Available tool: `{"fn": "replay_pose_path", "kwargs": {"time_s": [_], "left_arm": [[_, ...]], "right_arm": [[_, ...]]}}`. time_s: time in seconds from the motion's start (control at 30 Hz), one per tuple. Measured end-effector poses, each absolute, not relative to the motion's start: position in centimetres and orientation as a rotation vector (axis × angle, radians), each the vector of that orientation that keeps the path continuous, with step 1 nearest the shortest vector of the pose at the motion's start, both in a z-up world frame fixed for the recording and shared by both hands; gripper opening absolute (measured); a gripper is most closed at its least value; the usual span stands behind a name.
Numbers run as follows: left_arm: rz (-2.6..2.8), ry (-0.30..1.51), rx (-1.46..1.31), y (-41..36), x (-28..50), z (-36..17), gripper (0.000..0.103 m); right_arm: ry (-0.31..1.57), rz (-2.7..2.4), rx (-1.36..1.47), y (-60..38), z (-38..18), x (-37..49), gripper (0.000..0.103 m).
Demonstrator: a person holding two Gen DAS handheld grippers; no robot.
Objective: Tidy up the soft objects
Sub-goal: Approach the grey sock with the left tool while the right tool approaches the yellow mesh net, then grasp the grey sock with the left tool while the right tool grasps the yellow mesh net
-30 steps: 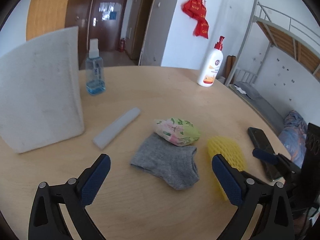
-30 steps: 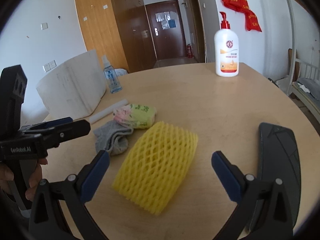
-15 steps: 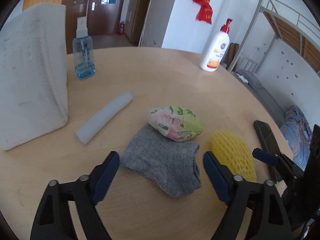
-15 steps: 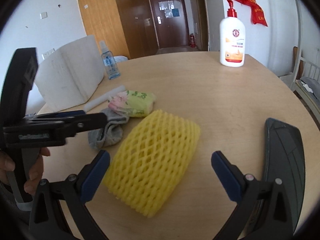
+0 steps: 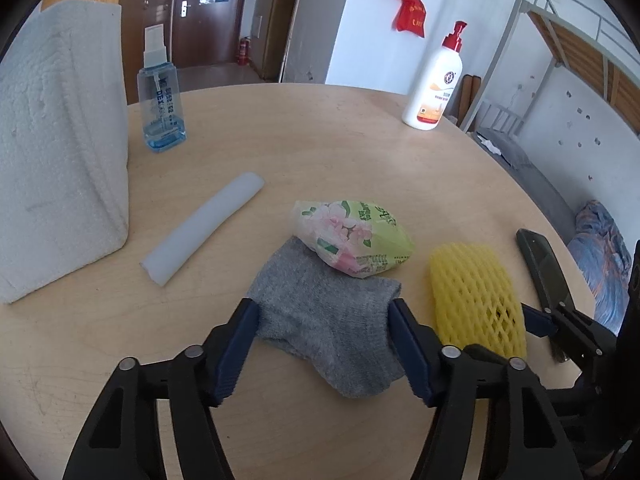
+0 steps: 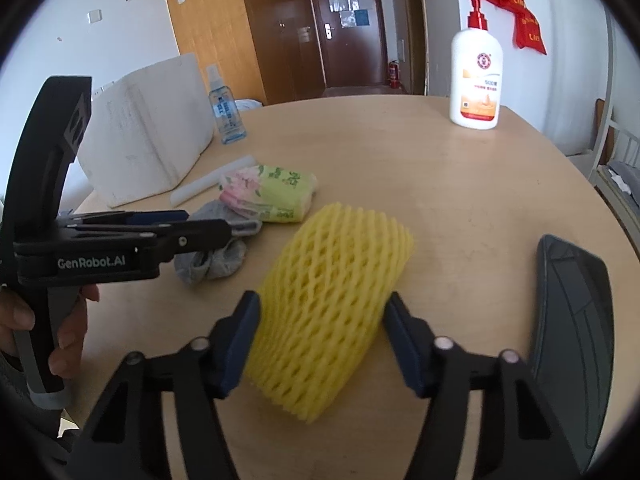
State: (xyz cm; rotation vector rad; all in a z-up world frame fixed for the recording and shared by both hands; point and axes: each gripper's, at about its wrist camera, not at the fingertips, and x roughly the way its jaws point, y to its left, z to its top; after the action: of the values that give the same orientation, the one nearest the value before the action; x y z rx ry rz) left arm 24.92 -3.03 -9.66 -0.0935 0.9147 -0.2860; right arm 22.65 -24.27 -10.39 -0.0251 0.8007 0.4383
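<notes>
The grey sock [image 5: 326, 320] is held between the jaws of the left gripper [image 5: 323, 330], which are closed to its two sides. The yellow net [image 6: 328, 312] is clamped between the jaws of the right gripper [image 6: 320, 330]. Both are lying on the table [image 5: 320, 132]. A tissue pack [image 5: 352, 238] is seen touching the sock, a phone [image 6: 572, 328] just beside the net.

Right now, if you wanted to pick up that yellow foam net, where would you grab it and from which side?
Across its middle, from the near open end. The yellow foam net lies flat as a squashy tube pointing away, so its long sides face the right gripper, whose fingers already sit at either flank. The phone lies close on the right, so coming in lengthwise seems safest.
</notes>
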Motion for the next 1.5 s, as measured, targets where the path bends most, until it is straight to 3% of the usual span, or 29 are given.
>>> {"fn": "replay_pose_path", "kwargs": {"time_s": [0.1,0.23,0.33,1.0,1.07,1.1,1.33,1.5], "left_arm": [[-0.293,0.914,-0.08,-3.2,24.8,-9.6,0.054],[-0.313,0.913,-0.092,-3.2,24.7,-9.6,0.025],[-0.315,0.911,-0.096,-3.1,24.5,-9.5,0.02],[-0.344,0.826,-0.076,-2.9,22.7,-8.3,0.018],[-0.341,0.808,-0.053,-3.1,22.3,-8.0,0.018],[-0.343,0.803,-0.039,-3.3,22.1,-7.9,0.018],[-0.352,0.815,-0.024,-3.7,22.0,-8.2,0.005],[-0.369,0.806,-0.028,-3.6,21.5,-7.9,0.005]], "right_arm": [[0.803,0.431,-0.037,-24.2,-10.4,22.6,0.054],[0.797,0.43,-0.033,-24.3,-10.2,22.5,0.038],[0.792,0.441,-0.025,-24.4,-10.2,22.5,0.038],[0.808,0.46,0.049,-24.7,-10.2,22.1,0.038],[0.801,0.445,0.034,-24.6,-10.1,21.9,0.025],[0.797,0.446,0.03,-24.5,-10.1,21.8,0.012],[0.786,0.46,0.031,-24.4,-9.8,21.3,0.011],[0.755,0.446,0.037,-24.8,-9.0,21.0,0.011]]}}
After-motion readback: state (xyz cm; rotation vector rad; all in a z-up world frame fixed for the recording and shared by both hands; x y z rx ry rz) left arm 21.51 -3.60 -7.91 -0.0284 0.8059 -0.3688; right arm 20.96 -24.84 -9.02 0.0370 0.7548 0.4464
